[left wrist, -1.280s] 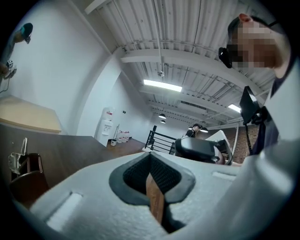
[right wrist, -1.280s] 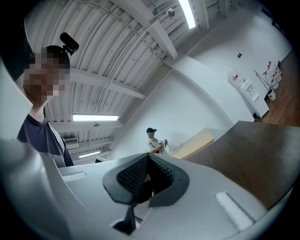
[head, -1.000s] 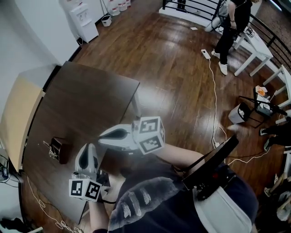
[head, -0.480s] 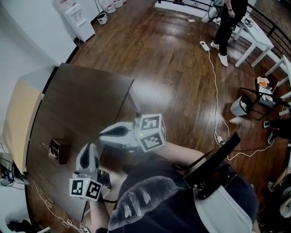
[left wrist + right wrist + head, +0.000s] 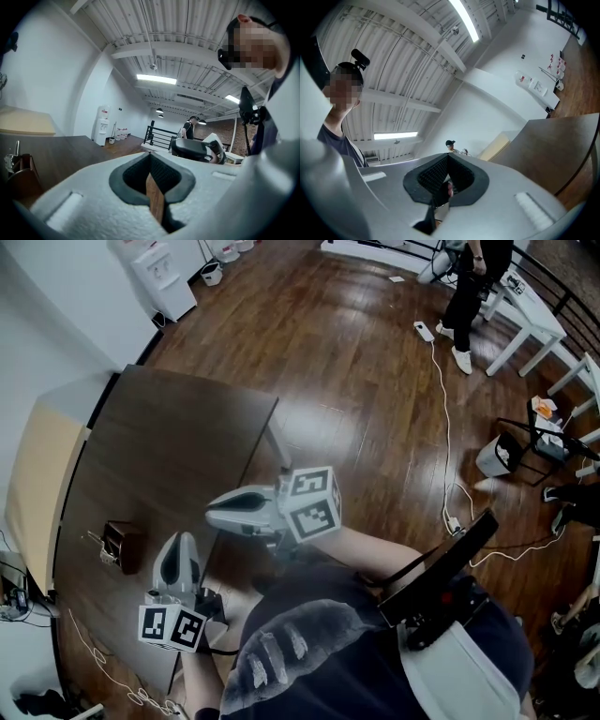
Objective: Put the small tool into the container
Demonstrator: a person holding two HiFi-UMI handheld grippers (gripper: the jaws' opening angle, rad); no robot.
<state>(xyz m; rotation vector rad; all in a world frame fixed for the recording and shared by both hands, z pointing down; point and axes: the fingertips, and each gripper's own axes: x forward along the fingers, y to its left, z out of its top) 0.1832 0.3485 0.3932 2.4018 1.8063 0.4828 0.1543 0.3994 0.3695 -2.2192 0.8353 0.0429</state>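
A small brown container (image 5: 122,547) stands on the dark table (image 5: 178,427) near its left edge, with a thin metal tool (image 5: 97,542) sticking out of its side. The left gripper view has the container (image 5: 19,172) at far left and the tool (image 5: 17,149) upright on it. My left gripper (image 5: 181,542) hovers just right of the container, shut, nothing between its pads. My right gripper (image 5: 212,514) points left a little further right, also shut. A small pale bit (image 5: 449,188) shows in its slit; what it is cannot be told.
A beige board (image 5: 37,484) adjoins the table's left side. The table's right edge (image 5: 251,470) drops to wood floor. A water dispenser (image 5: 157,277) stands by the far wall. A person (image 5: 473,292), white tables (image 5: 534,329) and a floor cable (image 5: 442,437) are far right.
The right gripper has slid a little toward the table's near side and rolled slightly. The left gripper and the container have stayed put.
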